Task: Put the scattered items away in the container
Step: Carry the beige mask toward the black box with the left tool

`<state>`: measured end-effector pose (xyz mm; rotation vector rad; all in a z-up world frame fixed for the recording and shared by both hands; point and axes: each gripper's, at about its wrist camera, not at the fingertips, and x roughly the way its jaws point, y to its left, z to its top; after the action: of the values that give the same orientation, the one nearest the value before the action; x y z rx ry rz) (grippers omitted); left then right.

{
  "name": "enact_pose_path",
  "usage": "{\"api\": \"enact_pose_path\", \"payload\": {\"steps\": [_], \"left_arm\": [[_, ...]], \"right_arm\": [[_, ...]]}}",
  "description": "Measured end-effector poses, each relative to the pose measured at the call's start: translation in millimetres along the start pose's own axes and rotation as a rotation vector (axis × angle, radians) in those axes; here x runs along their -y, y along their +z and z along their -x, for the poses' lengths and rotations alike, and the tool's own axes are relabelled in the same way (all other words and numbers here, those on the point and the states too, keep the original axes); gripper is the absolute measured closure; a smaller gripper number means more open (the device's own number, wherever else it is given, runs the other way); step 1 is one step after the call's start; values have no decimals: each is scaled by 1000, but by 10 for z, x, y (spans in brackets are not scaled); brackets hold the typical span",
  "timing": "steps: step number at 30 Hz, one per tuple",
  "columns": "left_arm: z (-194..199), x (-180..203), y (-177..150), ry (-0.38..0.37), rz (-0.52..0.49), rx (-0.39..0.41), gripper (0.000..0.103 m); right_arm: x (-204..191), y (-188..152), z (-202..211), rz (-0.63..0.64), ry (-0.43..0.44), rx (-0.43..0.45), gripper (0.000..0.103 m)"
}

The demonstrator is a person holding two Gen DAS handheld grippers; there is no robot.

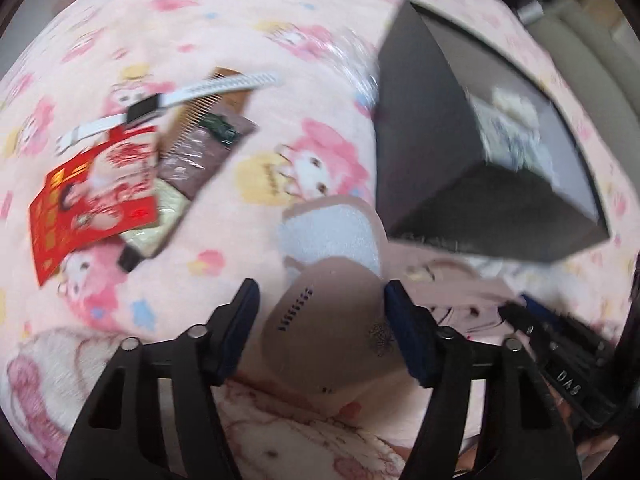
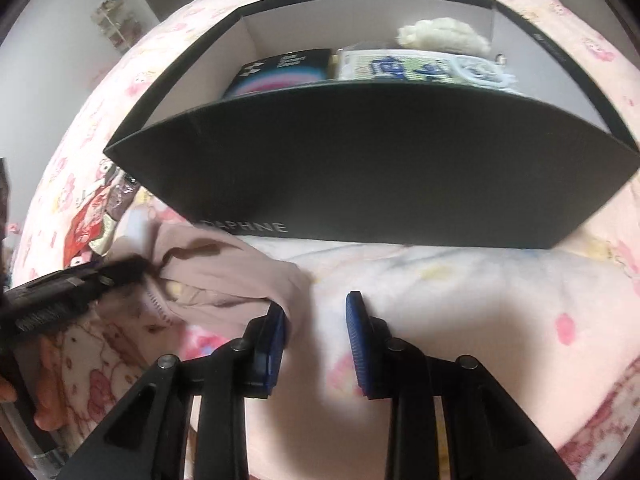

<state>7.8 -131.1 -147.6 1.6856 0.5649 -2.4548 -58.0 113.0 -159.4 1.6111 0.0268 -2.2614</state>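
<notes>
**Left jaws astride beige slipper; box still to be loaded**

Left gripper point(image 1: 320, 320): jaws stand wide apart with the beige slipper point(image 1: 332, 340) between them. The right pad looks to be at the slipper's edge; the left pad is clear of it. No grip made. Right gripper point(image 2: 316, 336): jaws part-open and empty, over bare blanket point(image 2: 460, 300), with its left finger just beside the pink cloth point(image 2: 224, 276).

Step in hand, as judged: pick up the slipper for the box. To do it well, close across the firm sole rather than the soft lining, and square the pads to the sole edges before closing, since a flat sole may swing in a corner grip. The pink cloth lies touching the slipper; lift clear of it to avoid dragging it along.

Materials and shapes:
- Slipper: smooth beige sole with a row of small dark marks, and a pale blue fuzzy lining point(image 1: 332, 236). Likely light, semi-rigid.
- Cloth: thin, limp, folded.
- Box point(image 2: 380, 168): rigid, matte black outside, pale inside, open-topped, straight-walled, just beyond the slipper. Already holds a dark packet, a printed pack and a white fluffy piece.
- Blanket: plush pink fleece with cartoon print; soft, yielding footing.
- Pile at left, well apart from the box: white-strapped watch point(image 1: 160, 108), comb point(image 1: 208, 116), brown glossy sachet point(image 1: 204, 148), red printed packet point(image 1: 92, 196).
</notes>
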Motion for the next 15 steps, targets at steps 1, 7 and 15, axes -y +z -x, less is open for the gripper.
{"api": "enact_pose_path", "payload": {"steps": [1, 7, 15], "left_arm": [[45, -48, -2, -10, 21, 20, 30], [-168, -55, 72, -116, 29, -54, 30], [-187, -98, 131, -146, 39, -22, 66]], "right_arm": [[0, 0, 21, 0, 0, 2, 77], [-179, 47, 71, 52, 61, 25, 73], [-301, 57, -308, 20, 189, -61, 92]]}}
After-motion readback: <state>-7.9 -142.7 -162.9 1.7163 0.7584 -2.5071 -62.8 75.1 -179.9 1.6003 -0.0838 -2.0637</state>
